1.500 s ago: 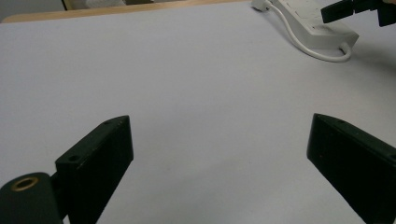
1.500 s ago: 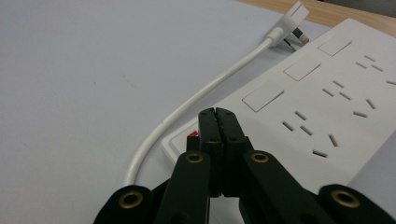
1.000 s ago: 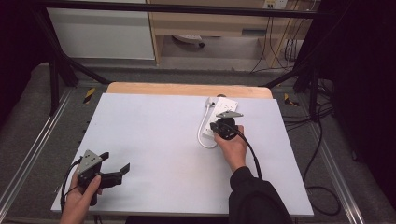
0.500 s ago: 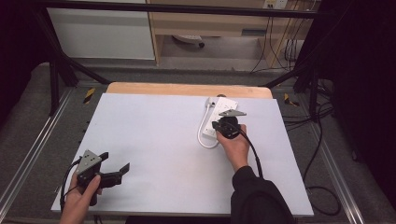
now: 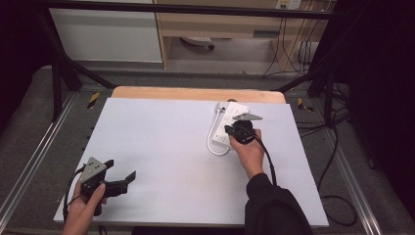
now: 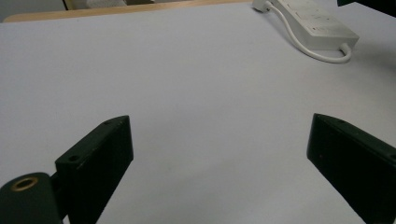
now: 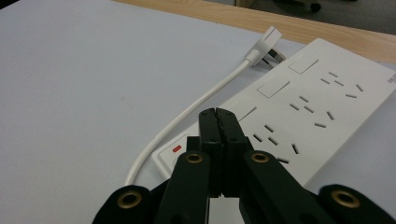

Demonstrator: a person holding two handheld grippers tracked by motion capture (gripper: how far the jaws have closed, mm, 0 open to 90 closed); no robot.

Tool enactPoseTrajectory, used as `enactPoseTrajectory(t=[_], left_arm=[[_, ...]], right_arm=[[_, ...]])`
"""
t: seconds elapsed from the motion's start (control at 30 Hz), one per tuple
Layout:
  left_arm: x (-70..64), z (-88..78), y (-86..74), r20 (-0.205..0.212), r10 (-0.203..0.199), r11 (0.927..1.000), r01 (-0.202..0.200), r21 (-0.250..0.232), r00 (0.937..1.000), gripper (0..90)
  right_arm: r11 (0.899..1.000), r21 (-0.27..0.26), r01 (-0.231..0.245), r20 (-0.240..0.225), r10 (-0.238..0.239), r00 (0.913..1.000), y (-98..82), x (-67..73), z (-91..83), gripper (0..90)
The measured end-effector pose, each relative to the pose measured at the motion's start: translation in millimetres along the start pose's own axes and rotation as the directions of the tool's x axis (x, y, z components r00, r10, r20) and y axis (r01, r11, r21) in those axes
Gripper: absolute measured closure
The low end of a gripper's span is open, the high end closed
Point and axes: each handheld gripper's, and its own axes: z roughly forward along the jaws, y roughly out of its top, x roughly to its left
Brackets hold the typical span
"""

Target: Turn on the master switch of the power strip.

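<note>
A white power strip [image 5: 231, 120] [image 7: 308, 112] [image 6: 314, 23] lies on the white table top at the back right. Its short white cable [image 5: 213, 139] [image 7: 187, 116] loops to a flat plug [image 7: 268, 42] beside it. My right gripper [image 5: 234, 129] [image 7: 218, 114] hovers over the near end of the strip with its jaws pressed together and nothing between them, close to the red switch [image 7: 176, 150]. My left gripper [image 5: 120, 171] [image 6: 219, 149] rests near the front left corner, jaws wide apart over bare table.
The white table top [image 5: 161, 147] has a wooden strip [image 5: 195, 93] along its far edge. Metal rails [image 5: 29, 161] run down both sides. Black cables [image 5: 337, 161] trail on the floor at the right.
The right gripper has shifted slightly along the power strip. The left gripper has stayed where it was.
</note>
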Motion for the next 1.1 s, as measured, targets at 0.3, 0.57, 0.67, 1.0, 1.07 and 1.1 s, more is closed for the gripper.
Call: enactPoseTrajectory(t=[0.3, 0.57, 0.67, 1.0, 1.07, 1.1], left_arm=[[0.0, 0.0, -0.1, 0.001, -0.002, 1.0, 0.002, 0.001, 1.0, 7.1], [-0.1, 0.0, -0.3, 0.002, -0.001, 1.0, 0.001, 0.002, 1.0, 7.1], [-0.1, 0.0, -0.2, 0.002, -0.001, 1.0, 0.001, 0.001, 1.0, 7.1], [-0.3, -0.1, -0.4, 0.006, -0.001, 1.0, 0.001, 0.004, 1.0, 6.7], [-0.1, 0.0, -0.3, 0.004, -0.001, 1.0, 0.001, 0.004, 1.0, 6.6], [-0.1, 0.1, -0.4, 0.003, -0.001, 1.0, 0.001, 0.004, 1.0, 6.6]], right_arm=[[1.0, -0.008, 0.001, -0.004, -0.001, 1.0, 2.2, -2.5, -5.8, 90.0], [1.0, -0.018, -0.009, 0.001, 0.009, 1.0, 4.3, -6.9, -14.1, 86.1], [1.0, -0.024, -0.013, 0.001, 0.013, 0.9999, 5.6, -8.8, -18.5, 83.1], [0.999, -0.023, -0.025, -0.001, 0.025, 0.9997, 11.1, -13.7, -31.3, 64.4], [0.999, -0.03, -0.032, -0.004, 0.032, 0.9995, 13.5, -14.8, -34.7, 56.9], [0.999, -0.031, -0.042, -0.006, 0.042, 0.9991, 14.7, -15.1, -36.2, 51.9]])
